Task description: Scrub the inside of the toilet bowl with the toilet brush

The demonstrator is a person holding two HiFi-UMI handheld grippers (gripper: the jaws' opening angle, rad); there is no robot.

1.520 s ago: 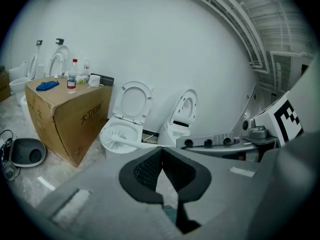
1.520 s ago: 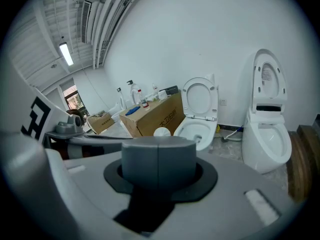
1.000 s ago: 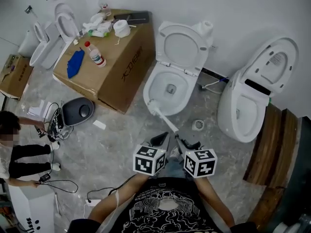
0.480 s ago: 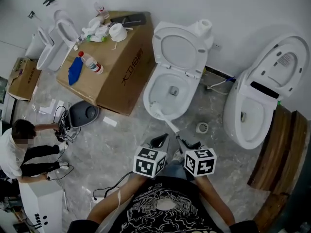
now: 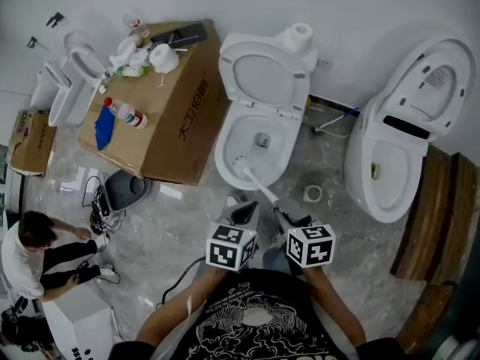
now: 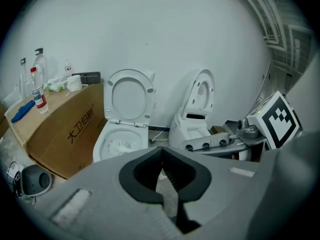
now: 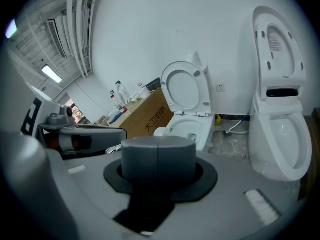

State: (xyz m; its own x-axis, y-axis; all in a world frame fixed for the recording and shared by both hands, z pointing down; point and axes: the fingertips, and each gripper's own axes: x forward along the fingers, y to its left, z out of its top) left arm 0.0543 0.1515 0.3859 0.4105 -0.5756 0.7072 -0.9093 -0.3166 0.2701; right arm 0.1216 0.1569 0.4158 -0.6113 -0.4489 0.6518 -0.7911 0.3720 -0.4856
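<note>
Clamps the right tongs [image 7: 158, 156] on the handle of the toilet brush [image 5: 256, 184]; holds the left tongs [image 6: 161, 152] pressed together tip to tip on nothing, just beside them, in front of the toilet bowl [image 5: 276, 142]. Rests the white brush head inside the bowl, at its front wall, below the raised lid [image 5: 262, 70]. Just left of the bowl: a cardboard box [image 5: 176, 130] printed with black Chinese characters, carrying a red-capped bottle [image 5: 125, 112], label too small to read, a blue cloth [image 5: 103, 126] and a white roll [image 5: 163, 57]. Right of the bowl: a second toilet [image 5: 386, 163], open.
</note>
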